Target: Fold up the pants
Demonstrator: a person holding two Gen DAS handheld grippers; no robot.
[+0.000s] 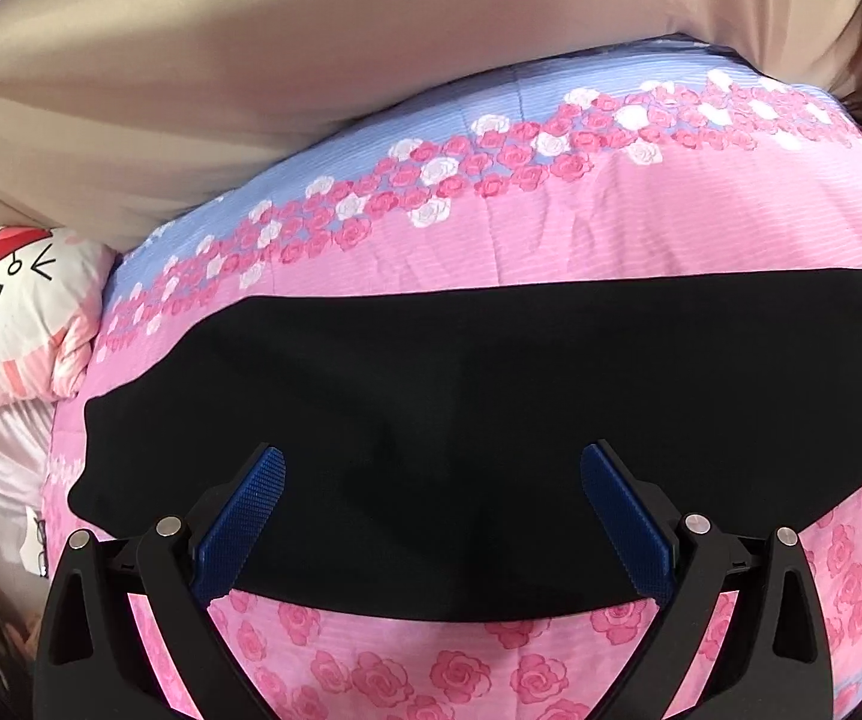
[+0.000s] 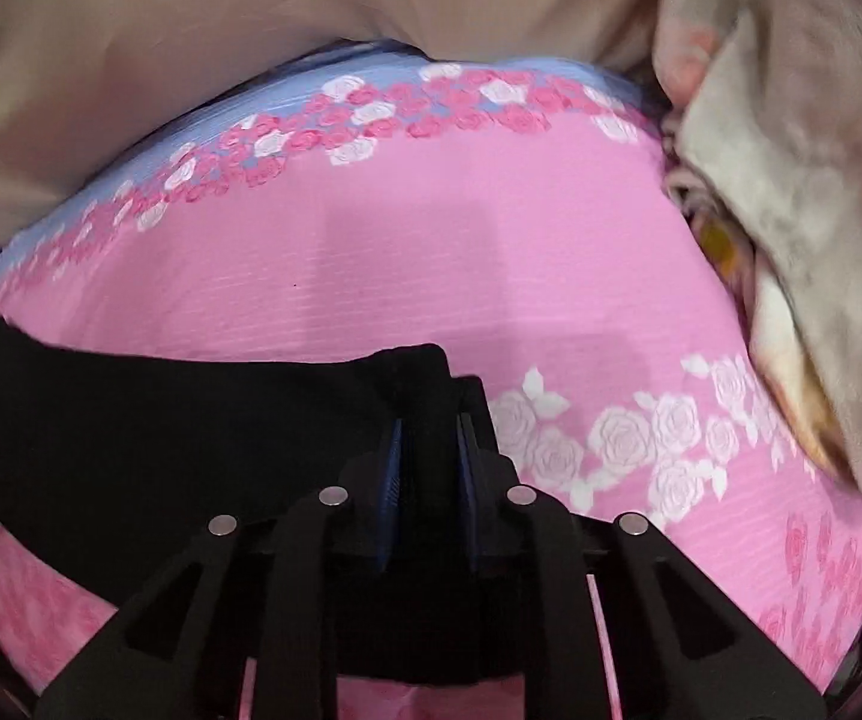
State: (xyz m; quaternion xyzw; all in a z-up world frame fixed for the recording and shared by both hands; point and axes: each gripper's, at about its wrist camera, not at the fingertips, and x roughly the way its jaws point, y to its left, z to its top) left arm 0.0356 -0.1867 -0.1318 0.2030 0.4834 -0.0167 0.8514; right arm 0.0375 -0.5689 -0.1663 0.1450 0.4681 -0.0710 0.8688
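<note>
Jaws spread wide, left gripper [image 1: 432, 468] hovers over black pants [image 1: 431, 420] (right gripper [image 2: 429, 420] pinches their end)

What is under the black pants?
The black pants lie on a pink rose bedspread, which shows all around them. Whatever sits directly beneath the cloth is covered. The right gripper pinches one end; the left gripper hovers open above.

A bed covered by a pink rose-print quilt [image 1: 640, 222] fills mid-frame, its blue band toward the top. Black pants [image 1: 460, 420] lie flat across its lower half. A cartoon pillow [image 1: 29, 312] sits at the left edge.
</note>
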